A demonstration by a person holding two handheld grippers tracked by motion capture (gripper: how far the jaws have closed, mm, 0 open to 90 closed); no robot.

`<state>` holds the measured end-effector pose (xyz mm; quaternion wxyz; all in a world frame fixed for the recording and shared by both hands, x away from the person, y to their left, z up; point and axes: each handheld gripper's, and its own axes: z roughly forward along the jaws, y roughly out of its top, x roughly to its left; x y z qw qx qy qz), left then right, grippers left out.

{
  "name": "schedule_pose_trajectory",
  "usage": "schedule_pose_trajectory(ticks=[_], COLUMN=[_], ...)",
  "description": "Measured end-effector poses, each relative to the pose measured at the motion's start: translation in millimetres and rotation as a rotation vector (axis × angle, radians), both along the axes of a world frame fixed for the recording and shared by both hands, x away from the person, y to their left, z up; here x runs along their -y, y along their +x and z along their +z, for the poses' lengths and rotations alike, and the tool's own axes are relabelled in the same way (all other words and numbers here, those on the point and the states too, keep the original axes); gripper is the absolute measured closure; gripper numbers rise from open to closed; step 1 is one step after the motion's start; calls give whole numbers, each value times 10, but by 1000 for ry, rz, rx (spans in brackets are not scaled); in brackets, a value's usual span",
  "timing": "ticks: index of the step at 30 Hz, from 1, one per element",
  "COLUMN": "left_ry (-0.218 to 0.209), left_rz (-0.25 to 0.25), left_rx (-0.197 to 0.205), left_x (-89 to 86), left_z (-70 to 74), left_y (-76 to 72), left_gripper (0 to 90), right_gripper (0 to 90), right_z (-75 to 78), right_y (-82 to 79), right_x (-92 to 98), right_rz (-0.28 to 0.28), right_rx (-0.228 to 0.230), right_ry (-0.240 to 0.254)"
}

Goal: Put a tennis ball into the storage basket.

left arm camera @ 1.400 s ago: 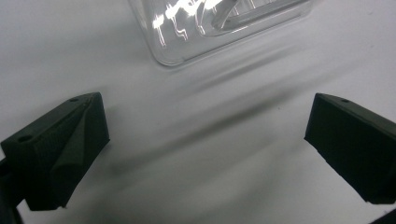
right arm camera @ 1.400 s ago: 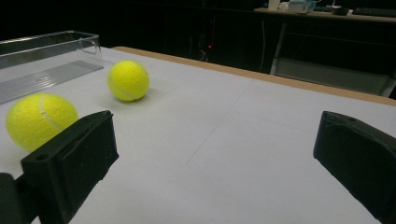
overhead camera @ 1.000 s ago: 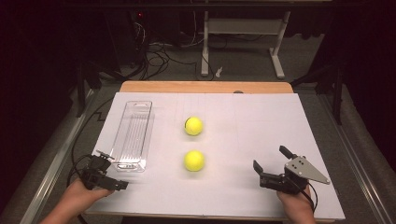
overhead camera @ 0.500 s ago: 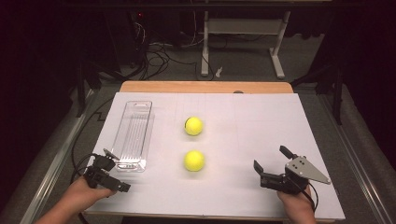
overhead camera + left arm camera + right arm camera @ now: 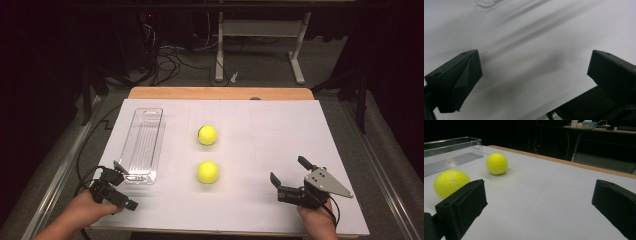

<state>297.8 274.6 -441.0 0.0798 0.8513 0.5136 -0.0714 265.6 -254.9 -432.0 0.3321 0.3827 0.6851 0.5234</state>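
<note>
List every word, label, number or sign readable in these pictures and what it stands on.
None can be read.
Near tennis ball: only its curved seam shows, no brand print.
Far tennis ball: a dark mark, too small to read.
Clear tray, white table cover and both grippers: no text visible.

In the right gripper view the near ball (image 5: 450, 183) is partly hidden behind the left jaw, and the tray (image 5: 449, 152) beyond that jaw runs off the picture's left edge. In the left gripper view only a blurred corner of the tray (image 5: 486, 2) shows above the jaws, cut by the top edge, and both jaws are cut off at the picture's sides.
</note>
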Motion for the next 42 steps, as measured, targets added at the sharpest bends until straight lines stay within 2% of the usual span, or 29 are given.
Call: schedule_pose_trajectory(ticks=[5,16,23,42], left_ry=[1,-21,-21,-39], left_rz=[-26,-79,-125,-205], left_rx=[-14,-9,-13,-19], left_x=[68,277,449,821], left_z=[12,45,62,88], left_y=[-5,-12,-11,18], left_gripper=[8,8,8,8], right_gripper=[2,2,2,2], right_z=[3,7,11,12], right_y=[-1,-7,-10,-12], right_x=[5,12,5,-1], right_rz=[1,-4,-4,-1], right_rx=[1,2,3,5], right_ry=[1,2,0,-3])
